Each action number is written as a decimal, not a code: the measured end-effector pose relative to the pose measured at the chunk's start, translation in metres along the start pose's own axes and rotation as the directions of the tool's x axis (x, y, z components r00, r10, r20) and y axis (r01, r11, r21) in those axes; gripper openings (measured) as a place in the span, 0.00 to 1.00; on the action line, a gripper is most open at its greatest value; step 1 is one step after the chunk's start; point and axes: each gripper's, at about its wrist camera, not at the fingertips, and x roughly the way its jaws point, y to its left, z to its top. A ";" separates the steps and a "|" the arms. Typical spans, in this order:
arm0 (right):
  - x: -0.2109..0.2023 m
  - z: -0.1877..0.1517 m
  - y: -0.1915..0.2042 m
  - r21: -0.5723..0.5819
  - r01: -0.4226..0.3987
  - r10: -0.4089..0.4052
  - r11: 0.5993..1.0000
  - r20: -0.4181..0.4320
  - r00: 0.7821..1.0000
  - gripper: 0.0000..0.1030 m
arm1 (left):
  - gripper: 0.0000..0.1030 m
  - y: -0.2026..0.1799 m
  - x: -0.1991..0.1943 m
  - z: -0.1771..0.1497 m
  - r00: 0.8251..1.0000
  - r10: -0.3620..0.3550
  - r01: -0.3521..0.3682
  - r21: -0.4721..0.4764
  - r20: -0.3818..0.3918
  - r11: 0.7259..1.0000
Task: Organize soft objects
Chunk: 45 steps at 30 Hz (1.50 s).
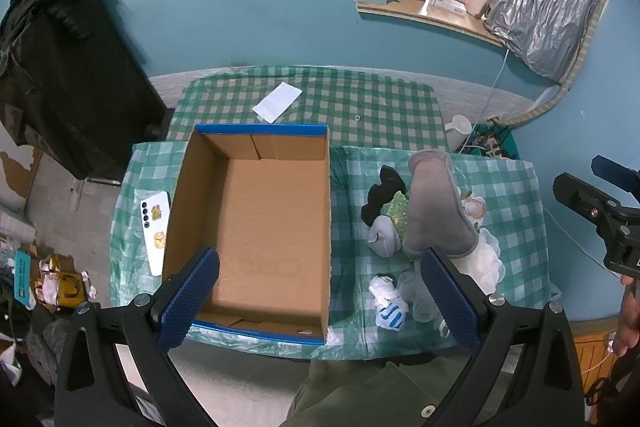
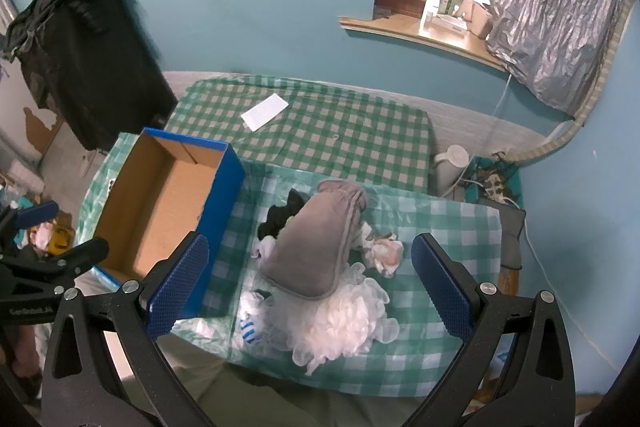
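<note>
Checked tablecloth, grey cushion between right tongs

Teal walls, green checks, a blue-rimmed brown box.

The cloth is showing green-and-white checks; the box is glowing plain brown inside, bright blue outside. In the pile, a grey pad is lying over black fabric, frilly white stuff and a blue-striped white sock. Gripper pads are showing textured blue on black arms. The wall is looking teal.
</note>
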 end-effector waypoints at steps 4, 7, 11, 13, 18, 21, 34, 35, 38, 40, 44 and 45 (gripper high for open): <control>-0.001 0.002 0.000 0.000 0.001 -0.001 1.000 -0.001 1.000 0.98 | 0.99 -0.001 0.000 0.000 1.000 0.001 -0.001 0.000 0.001 1.000; -0.001 0.003 0.000 0.000 -0.001 0.001 1.000 -0.001 1.000 0.98 | 0.99 -0.001 0.001 0.001 1.000 0.002 -0.002 0.000 -0.002 1.000; 0.000 0.003 -0.001 0.000 -0.001 0.001 1.000 -0.002 1.000 0.98 | 0.99 -0.001 0.001 0.001 1.000 0.002 -0.002 0.001 -0.002 1.000; 0.001 0.001 -0.001 0.000 -0.003 0.003 1.000 -0.002 1.000 0.98 | 0.99 -0.001 0.001 0.001 1.000 0.002 -0.002 0.002 -0.004 1.000; 0.005 0.003 -0.002 0.002 -0.005 0.005 1.000 -0.008 1.000 0.98 | 0.99 -0.002 0.005 0.004 1.000 -0.003 0.003 -0.002 -0.017 1.000; 0.013 0.001 -0.006 0.009 -0.005 0.005 1.000 -0.017 1.000 0.98 | 0.99 -0.005 0.015 0.011 0.999 -0.010 0.010 0.003 -0.033 1.000; 0.022 -0.012 -0.064 0.071 0.033 -0.030 0.997 -0.042 0.999 0.98 | 0.99 -0.042 0.048 0.035 0.995 -0.035 0.045 0.109 -0.093 0.993; 0.022 -0.013 -0.067 0.076 0.032 -0.028 0.997 -0.042 0.999 0.98 | 0.99 -0.046 0.051 0.036 0.994 -0.039 0.050 0.115 -0.098 0.992; 0.026 -0.016 -0.076 0.091 0.029 -0.025 0.995 -0.047 0.999 0.98 | 0.99 -0.057 0.060 0.041 0.992 -0.049 0.064 0.132 -0.113 0.989; 0.028 -0.019 -0.081 0.102 0.020 -0.015 0.995 -0.047 0.999 0.98 | 0.99 -0.064 0.066 0.046 0.991 -0.050 0.067 0.143 -0.124 0.987; 0.033 -0.025 -0.088 0.113 0.009 -0.004 0.994 -0.049 0.999 0.98 | 0.99 -0.076 0.083 0.052 0.986 -0.068 0.090 0.150 -0.151 0.984; 0.036 -0.026 -0.090 0.116 0.009 -0.003 0.993 -0.050 0.999 0.98 | 0.99 -0.079 0.088 0.054 0.984 -0.077 0.101 0.150 -0.162 0.984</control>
